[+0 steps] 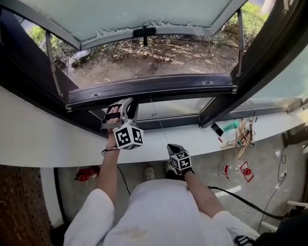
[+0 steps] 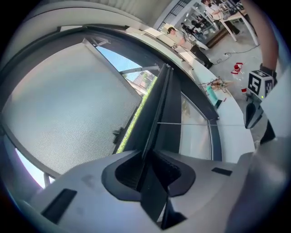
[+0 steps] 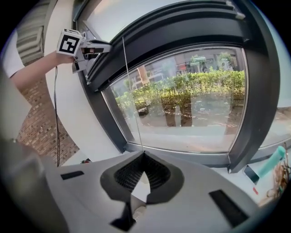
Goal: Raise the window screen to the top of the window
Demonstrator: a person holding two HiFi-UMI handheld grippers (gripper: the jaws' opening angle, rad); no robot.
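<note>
- Head view: my left gripper (image 1: 126,105) is up at the dark bottom rail (image 1: 154,87) of the window screen (image 2: 68,104). The rail lies across the lower edge of the opening, and I hold it near its left end.
- Left gripper view: the jaws are clamped on a thin dark fin of that rail, with ribbed black pads on both sides. Left of the rail spreads a fine grey grid that I take for the mesh, though the lens smears it.
- My right gripper (image 1: 172,146) sits lower, over the smooth white sill (image 1: 48,139). Its jaws are pressed together on a thin pale cord (image 1: 158,120) that runs straight up to the rail.
- Above the rail the opening reaches up to the outward-tilted sash (image 1: 134,14) with its frosted glass. Dark frame posts close both sides.
- A glossy fixed pane (image 1: 168,108) sits just beneath the rail.
- A tangle of wire and wood (image 1: 243,137) lies on the sill, well to the right of both grippers.
</note>
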